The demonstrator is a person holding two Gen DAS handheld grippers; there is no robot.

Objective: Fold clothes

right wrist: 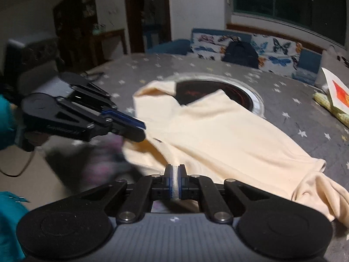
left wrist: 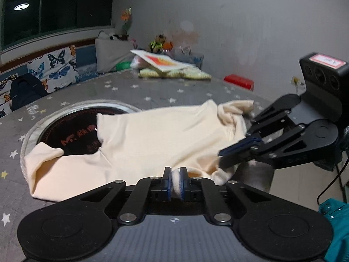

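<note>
A cream garment (left wrist: pixel 157 139) is spread on the star-patterned table cover (left wrist: pixel 152 91), partly covering the round black inset (left wrist: pixel 72 128) at ten o'clock. Its near edge is pinched between the closed fingers of the left gripper (left wrist: pixel 175 180). A further fold is clamped in the closed right gripper (right wrist: pixel 175 180).

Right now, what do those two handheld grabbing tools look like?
Both the left gripper and the right gripper are black, with linked bars, round discs and blue-edged jaws. A red-bordered label tops the right one. A teal sleeve and a black cable show.
</note>
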